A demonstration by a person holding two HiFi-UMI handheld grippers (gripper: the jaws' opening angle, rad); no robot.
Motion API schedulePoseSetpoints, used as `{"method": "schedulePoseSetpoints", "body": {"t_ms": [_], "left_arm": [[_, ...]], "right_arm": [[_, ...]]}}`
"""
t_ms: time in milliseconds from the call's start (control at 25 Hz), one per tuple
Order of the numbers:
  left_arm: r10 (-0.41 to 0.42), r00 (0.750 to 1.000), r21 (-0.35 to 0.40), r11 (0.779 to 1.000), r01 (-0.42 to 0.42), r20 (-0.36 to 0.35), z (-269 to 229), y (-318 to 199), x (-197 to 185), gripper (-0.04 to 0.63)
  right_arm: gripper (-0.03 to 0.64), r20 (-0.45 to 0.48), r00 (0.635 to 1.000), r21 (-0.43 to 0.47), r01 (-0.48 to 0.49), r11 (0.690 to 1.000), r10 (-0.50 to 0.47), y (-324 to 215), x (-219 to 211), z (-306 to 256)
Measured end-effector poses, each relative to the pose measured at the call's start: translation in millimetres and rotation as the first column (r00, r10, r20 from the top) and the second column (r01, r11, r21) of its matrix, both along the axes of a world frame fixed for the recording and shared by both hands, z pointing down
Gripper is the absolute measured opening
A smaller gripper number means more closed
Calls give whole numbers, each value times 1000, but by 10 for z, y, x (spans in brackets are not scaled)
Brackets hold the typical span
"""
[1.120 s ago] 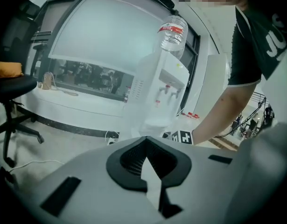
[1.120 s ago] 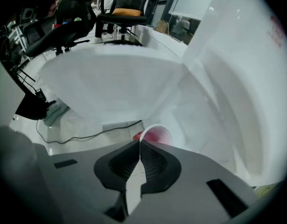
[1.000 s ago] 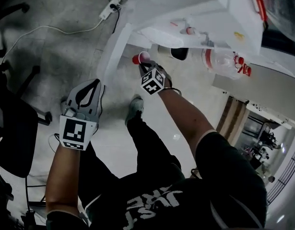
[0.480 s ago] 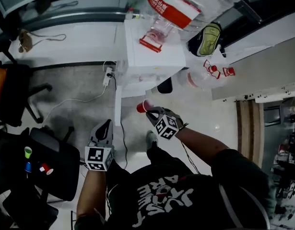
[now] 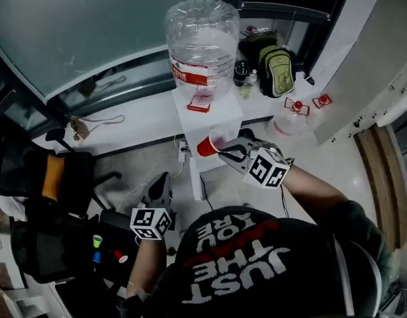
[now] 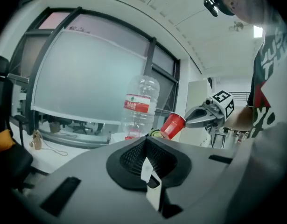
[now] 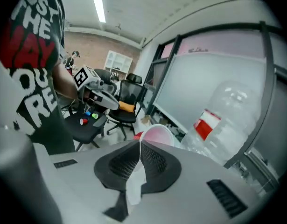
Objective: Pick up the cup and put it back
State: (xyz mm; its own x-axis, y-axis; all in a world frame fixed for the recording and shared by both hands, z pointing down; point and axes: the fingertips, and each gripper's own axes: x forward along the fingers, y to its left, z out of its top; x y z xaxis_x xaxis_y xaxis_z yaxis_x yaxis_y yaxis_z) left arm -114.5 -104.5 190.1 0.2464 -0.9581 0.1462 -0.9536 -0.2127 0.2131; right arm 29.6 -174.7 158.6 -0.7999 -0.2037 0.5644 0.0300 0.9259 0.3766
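Three small cups point(image 5: 97, 241) sit at the right edge of the chair seat point(image 5: 57, 254). Left gripper point(image 5: 163, 179): jaws pressed together, empty. One red cup point(image 5: 206, 147), tilted, is pinched at its rim by the right gripper point(image 5: 223, 153), in the air before one dispenser point(image 5: 213, 121). One bottle point(image 5: 202, 45) stands on top. One backpack point(image 5: 277, 71) is further right.

The person wears a black short-sleeved T-shirt point(image 5: 256, 270) printed with big white letters and one line in red. Both tools, the left gripper point(image 5: 165, 177) and the right gripper point(image 5: 224, 152), look alike: a grey shell, black ribbed pads point(image 6: 131, 157), and a white cube point(image 5: 152, 222) carrying black square markers.
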Motion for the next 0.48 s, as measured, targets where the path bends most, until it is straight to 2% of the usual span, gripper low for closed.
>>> {"method": "schedulePoseSetpoints", "body": {"t_ms": [120,240,480], "left_arm": [[-8,999,66,998,5,42,-509,4,-127,8],[-18,997,130,991,8,71,-992,-34,-240,8],[7,997,207,978,-24,81,-1623,-192,-182,8]], "right_arm": [[40,104,995,43,5,999,-10,1,51,-554],[40,190,981,47,14,999,-22,14,101,-915],[40,240,968,111,40,993,-66,-44,153,-1379]]}}
